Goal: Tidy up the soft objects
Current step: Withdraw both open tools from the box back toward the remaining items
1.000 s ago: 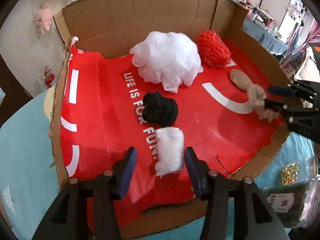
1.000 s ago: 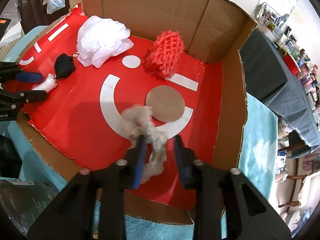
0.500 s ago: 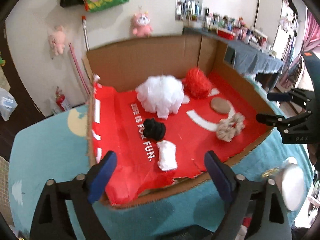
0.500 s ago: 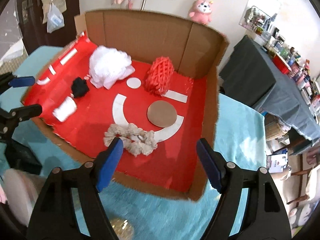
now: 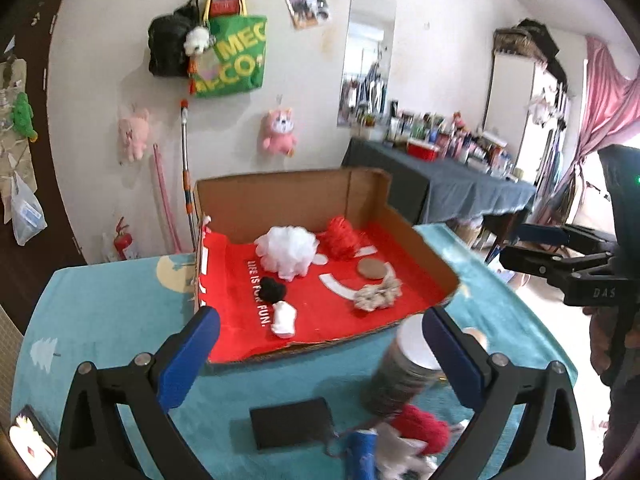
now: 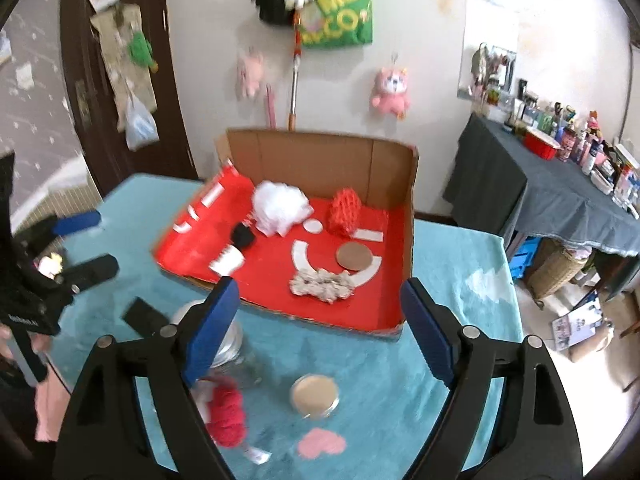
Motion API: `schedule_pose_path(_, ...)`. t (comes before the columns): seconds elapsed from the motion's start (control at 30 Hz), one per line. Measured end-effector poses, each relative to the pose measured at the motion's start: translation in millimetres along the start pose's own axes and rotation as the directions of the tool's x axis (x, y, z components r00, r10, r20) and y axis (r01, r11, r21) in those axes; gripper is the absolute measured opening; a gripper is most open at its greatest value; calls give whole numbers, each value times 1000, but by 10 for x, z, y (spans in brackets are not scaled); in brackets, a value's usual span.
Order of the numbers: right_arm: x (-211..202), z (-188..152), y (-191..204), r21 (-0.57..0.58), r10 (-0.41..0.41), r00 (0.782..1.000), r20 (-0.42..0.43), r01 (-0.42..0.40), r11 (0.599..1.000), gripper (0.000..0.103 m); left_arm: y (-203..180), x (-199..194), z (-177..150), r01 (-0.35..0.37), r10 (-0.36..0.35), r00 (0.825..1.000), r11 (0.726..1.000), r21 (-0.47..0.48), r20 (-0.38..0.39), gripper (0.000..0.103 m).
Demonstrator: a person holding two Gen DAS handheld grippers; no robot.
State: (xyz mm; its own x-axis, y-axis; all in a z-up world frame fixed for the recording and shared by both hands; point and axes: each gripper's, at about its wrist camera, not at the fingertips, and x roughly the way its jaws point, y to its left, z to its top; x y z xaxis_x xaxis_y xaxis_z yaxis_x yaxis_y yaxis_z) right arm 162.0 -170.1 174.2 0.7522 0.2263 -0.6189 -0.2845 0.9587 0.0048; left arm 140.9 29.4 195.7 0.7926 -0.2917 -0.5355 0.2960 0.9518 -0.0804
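A cardboard box [image 5: 432,254] [image 6: 410,240] with a red lining holds several soft things: a white puff [image 5: 286,250] [image 6: 280,206], a red mesh sponge [image 5: 342,236] [image 6: 344,212], a black scrunchie [image 5: 273,290] [image 6: 244,236], a white roll [image 5: 284,318] [image 6: 228,260] and a beige scrunchie [image 5: 378,294] [image 6: 322,284]. My left gripper [image 5: 320,356] is open and empty, back from the box's front edge. My right gripper [image 6: 318,330] is open and empty, also in front of the box. A red yarn ball [image 5: 420,430] [image 6: 226,412] lies on the table close below both grippers.
The table has a teal cloth [image 5: 100,320] [image 6: 440,360]. On it near the front stand a jar with a silver lid [image 5: 404,368] [image 6: 224,344], a black pad [image 5: 292,428] [image 6: 146,316], a round lid [image 6: 315,394], a pink heart [image 6: 322,442] and a phone [image 5: 30,446].
Both grippers let go of the white roll and the beige scrunchie, opened wide and drew back and up from the box. Both items now lie in the box.
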Motion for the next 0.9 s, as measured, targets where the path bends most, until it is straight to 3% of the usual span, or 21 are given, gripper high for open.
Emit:
schedule_pose_path(0.13,-341,-166,121,-14,-19,997,73,20,1000,89,-151,-287,-156,-9,8,997,1000,9,74,103)
schedule_pose_path(0.33,-712,-562,299,-7,-46,981,189,48,999,90,-340,-497,-430,-9,6,991,1000,20,137,103)
schedule_pose_path(0.63,-770,-1123,497,0,-91,972,218,93,996,90,-427,-558,-847,9,-1,986,999,-51,167,103)
schedule_pose_path(0.9,-527,-1544,547,41,-98,980,174,92,995,90,-476,-440,-1185,-2,10,990,998,-59,140,103)
